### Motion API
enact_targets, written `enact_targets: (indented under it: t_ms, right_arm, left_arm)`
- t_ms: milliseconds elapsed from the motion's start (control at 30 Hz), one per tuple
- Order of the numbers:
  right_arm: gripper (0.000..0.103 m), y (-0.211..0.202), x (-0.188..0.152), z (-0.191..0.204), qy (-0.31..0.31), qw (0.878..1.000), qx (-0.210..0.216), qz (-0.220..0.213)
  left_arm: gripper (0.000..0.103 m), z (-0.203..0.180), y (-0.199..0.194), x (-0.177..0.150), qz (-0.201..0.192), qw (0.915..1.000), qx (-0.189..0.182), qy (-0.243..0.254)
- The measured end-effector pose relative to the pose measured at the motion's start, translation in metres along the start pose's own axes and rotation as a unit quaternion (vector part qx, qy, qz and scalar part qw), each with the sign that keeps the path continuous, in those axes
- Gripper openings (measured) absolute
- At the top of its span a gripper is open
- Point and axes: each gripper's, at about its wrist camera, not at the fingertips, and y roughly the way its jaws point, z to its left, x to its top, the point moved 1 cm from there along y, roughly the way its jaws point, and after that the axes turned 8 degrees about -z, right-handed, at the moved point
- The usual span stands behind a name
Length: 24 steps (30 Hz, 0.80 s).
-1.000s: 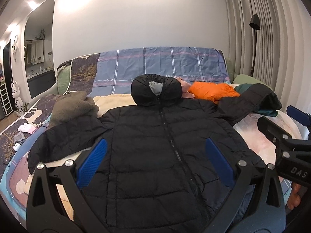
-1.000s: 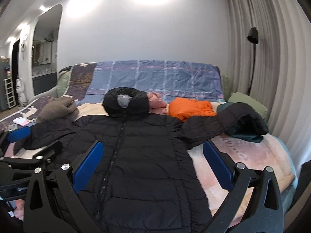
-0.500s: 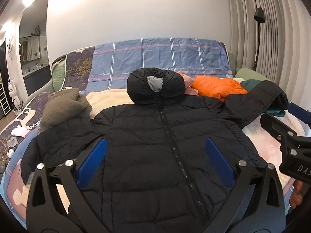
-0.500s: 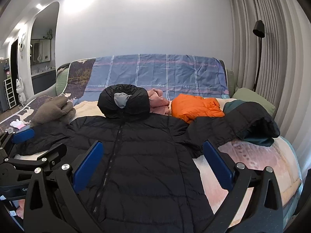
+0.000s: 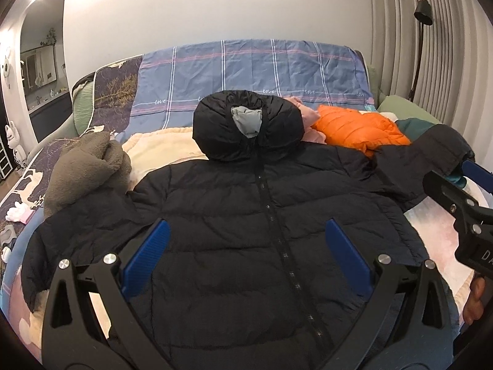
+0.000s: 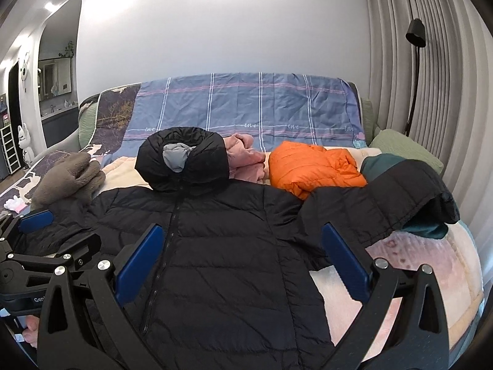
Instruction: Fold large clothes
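Note:
A black hooded puffer jacket lies face up and zipped on the bed, hood toward the headboard and both sleeves spread out. Its right sleeve rests over a dark green garment. My left gripper hovers open over the jacket's chest with nothing between its blue pads. My right gripper is open too, above the jacket's right half and the bare pink blanket. Each gripper shows at the edge of the other's view.
An orange puffer jacket, a pink garment and a dark green one lie near the headboard at right. A grey fleece sits at left. A floor lamp stands by the curtain.
Both grippers have moved forward and slightly lower over the jacket, so it fills more of each view. Both jaws stay open and the jacket has not moved.

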Motion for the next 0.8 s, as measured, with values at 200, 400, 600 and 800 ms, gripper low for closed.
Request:
enact_targets:
  t_ms: [200,400,600,800]
  right_arm:
    - [0.102,0.0106,-0.0015,-0.0008,0.004,1.0,0.002,0.01]
    - [0.102,0.0116,-0.0011,-0.0022,0.006,1.0,0.002,0.011]
    - [0.102,0.0108,-0.0006,-0.0031,0.004,1.0,0.003,0.011]
    - [0.102,0.0051,0.0002,-0.0007,0.0,1.0,0.004,0.006]
  left_arm:
    - [0.101,-0.0012,0.0083,0.0008,0.005,0.9999,0.002,0.013]
    - [0.101,-0.0056,0.0092,-0.0009,0.006,0.9998,-0.004,0.02]
    - [0.101,-0.0044,0.0072,-0.0022,0.008,0.9998,-0.007,0.016]
    - [0.101,-0.0038,0.0017,-0.0015,0.004,0.9998,-0.008,0.016]
